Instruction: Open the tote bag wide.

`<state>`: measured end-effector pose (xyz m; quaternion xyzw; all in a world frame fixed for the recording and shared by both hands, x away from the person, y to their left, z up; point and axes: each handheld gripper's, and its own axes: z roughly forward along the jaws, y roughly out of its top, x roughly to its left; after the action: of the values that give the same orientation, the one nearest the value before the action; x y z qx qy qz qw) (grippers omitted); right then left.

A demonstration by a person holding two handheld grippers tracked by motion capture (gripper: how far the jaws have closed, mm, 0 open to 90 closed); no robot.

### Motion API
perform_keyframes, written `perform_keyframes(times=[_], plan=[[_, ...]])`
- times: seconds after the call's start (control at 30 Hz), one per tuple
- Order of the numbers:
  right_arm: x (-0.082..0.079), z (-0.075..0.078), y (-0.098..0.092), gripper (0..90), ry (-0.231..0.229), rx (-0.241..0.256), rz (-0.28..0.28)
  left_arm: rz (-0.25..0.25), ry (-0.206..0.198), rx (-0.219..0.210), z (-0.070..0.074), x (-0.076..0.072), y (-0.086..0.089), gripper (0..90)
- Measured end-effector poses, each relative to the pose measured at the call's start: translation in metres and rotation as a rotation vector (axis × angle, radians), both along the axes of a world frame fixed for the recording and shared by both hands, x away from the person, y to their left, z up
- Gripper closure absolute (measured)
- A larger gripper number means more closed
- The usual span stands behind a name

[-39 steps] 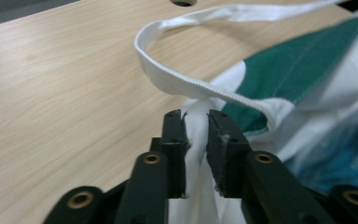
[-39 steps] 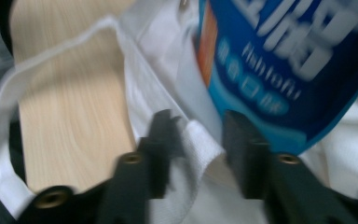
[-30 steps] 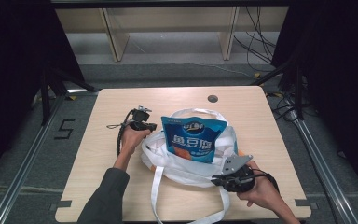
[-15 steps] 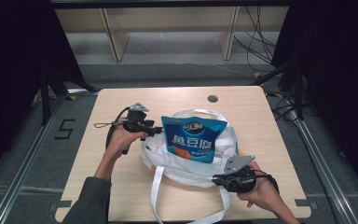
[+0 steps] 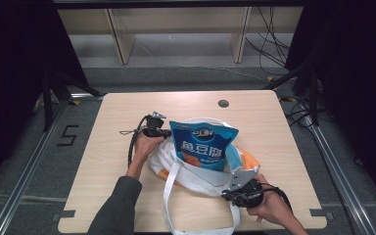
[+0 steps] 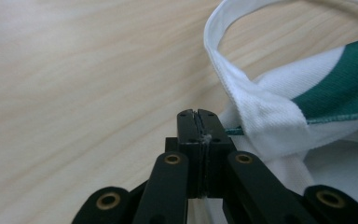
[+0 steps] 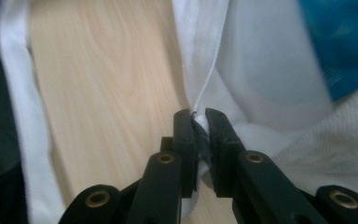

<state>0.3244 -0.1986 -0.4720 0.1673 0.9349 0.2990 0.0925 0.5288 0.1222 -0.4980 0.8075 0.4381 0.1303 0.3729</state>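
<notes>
A white cloth bag (image 5: 191,169) lies at the middle of the wooden desk (image 5: 274,122), a blue snack packet (image 5: 203,144) standing out of its mouth. The left gripper (image 6: 198,116) sits at the bag's far-left edge, fingers pressed together with a shred of fabric between them. The right gripper (image 7: 197,116), at the near-right edge, is clamped on the bag's white cloth.

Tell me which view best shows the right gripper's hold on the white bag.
The right gripper view: the right gripper has its jaws pinched on a fold of the white bag, seen close up. The high view shows that gripper at the bag's near edge, too small to judge the pinch. The left gripper view shows the bag's strap and green stripe.
</notes>
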Motion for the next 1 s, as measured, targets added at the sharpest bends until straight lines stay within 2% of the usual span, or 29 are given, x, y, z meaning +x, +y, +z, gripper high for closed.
perform_keyframes(times=[0.07, 0.1, 0.13, 0.17, 0.23, 0.27, 0.3, 0.33, 0.4, 0.43, 0.47, 0.53, 0.57, 0.6, 0.63, 0.67, 0.7, 0.73, 0.77, 0.8, 0.83, 0.9, 0.93, 0.97, 1.0], plan=[[0.001, -0.013, 0.002, 83.3, 0.024, -0.010, -0.013, -0.011, -0.015, 0.025, -0.002, -0.002, -0.004, 87.5], [0.002, -0.015, 0.002, 83.3, 0.037, -0.002, -0.027, -0.011, -0.028, 0.047, 0.000, -0.003, -0.004, 86.9], [0.003, -0.015, 0.001, 83.1, 0.044, 0.014, -0.017, -0.005, -0.034, 0.048, 0.002, -0.004, -0.004, 85.1], [0.002, -0.014, 0.000, 82.0, 0.069, 0.025, -0.048, 0.005, -0.034, 0.044, 0.007, -0.007, 0.000, 81.5], [0.003, -0.005, -0.004, 72.0, 0.088, 0.071, -0.048, -0.001, -0.066, 0.030, 0.017, -0.013, 0.007, 69.6], [0.001, 0.001, -0.006, 66.3, 0.100, 0.088, -0.074, 0.014, -0.080, -0.012, 0.023, -0.018, 0.010, 66.0], [0.002, 0.010, -0.011, 61.3, 0.073, 0.131, -0.083, 0.027, -0.093, -0.061, 0.029, -0.023, 0.012, 62.8], [0.002, 0.022, -0.015, 59.9, 0.058, 0.179, -0.090, 0.027, -0.115, -0.077, 0.035, -0.030, 0.014, 61.0], [0.002, 0.048, -0.024, 59.6, 0.009, 0.279, -0.088, -0.004, -0.151, -0.077, 0.049, -0.046, 0.017, 60.0], [0.001, 0.063, -0.030, 59.5, -0.044, 0.313, -0.116, -0.014, -0.162, -0.082, 0.052, -0.053, 0.017, 59.2], [0.003, 0.074, -0.034, 58.7, -0.093, 0.317, -0.141, -0.047, -0.180, -0.065, 0.056, -0.061, 0.018, 59.5], [0.009, 0.089, -0.040, 56.8, -0.178, 0.309, -0.276, -0.066, -0.167, -0.059, 0.057, -0.075, 0.017, 61.1], [0.013, 0.092, -0.042, 55.8, -0.196, 0.294, -0.303, -0.060, -0.173, -0.062, 0.056, -0.079, 0.016, 62.3], [0.017, 0.092, -0.042, 55.0, -0.212, 0.289, -0.330, -0.089, -0.175, -0.048, 0.056, -0.083, 0.018, 63.5], [0.025, 0.093, -0.043, 54.5, -0.226, 0.270, -0.346, -0.074, -0.165, -0.075, 0.053, -0.087, 0.016, 65.0], [0.033, 0.090, -0.041, 54.4, -0.232, 0.264, -0.380, -0.092, -0.156, -0.063, 0.051, -0.090, 0.016, 66.8], [0.040, 0.086, -0.039, 55.4, -0.207, 0.250, -0.401, -0.097, -0.161, -0.041, 0.049, -0.093, 0.015, 68.7], [0.049, 0.080, -0.036, 62.8, -0.202, 0.249, -0.415, -0.122, -0.164, -0.019, 0.048, -0.094, 0.015, 70.6], [0.058, 0.074, -0.035, 72.1, -0.220, 0.225, -0.383, -0.116, -0.172, -0.021, 0.045, -0.096, 0.015, 73.7], [0.064, 0.069, -0.034, 78.9, -0.223, 0.207, -0.385, -0.119, -0.160, -0.031, 0.042, -0.097, 0.015, 75.5], [0.070, 0.063, -0.035, 83.0, -0.241, 0.177, -0.403, -0.130, -0.159, -0.010, 0.039, -0.096, 0.015, 77.4], [0.082, 0.054, -0.041, 86.1, -0.280, 0.128, -0.460, -0.138, -0.143, 0.032, 0.028, -0.095, 0.016, 80.6], [0.088, 0.047, -0.045, 86.5, -0.263, 0.110, -0.486, -0.129, -0.142, 0.023, 0.023, -0.093, 0.015, 81.6], [0.094, 0.042, -0.049, 86.7, -0.275, 0.100, -0.488, -0.114, -0.111, 0.026, 0.014, -0.092, 0.012, 82.4], [0.102, 0.029, -0.054, 86.6, -0.255, 0.076, -0.516, -0.107, -0.105, 0.018, 0.011, -0.091, 0.011, 84.5]])
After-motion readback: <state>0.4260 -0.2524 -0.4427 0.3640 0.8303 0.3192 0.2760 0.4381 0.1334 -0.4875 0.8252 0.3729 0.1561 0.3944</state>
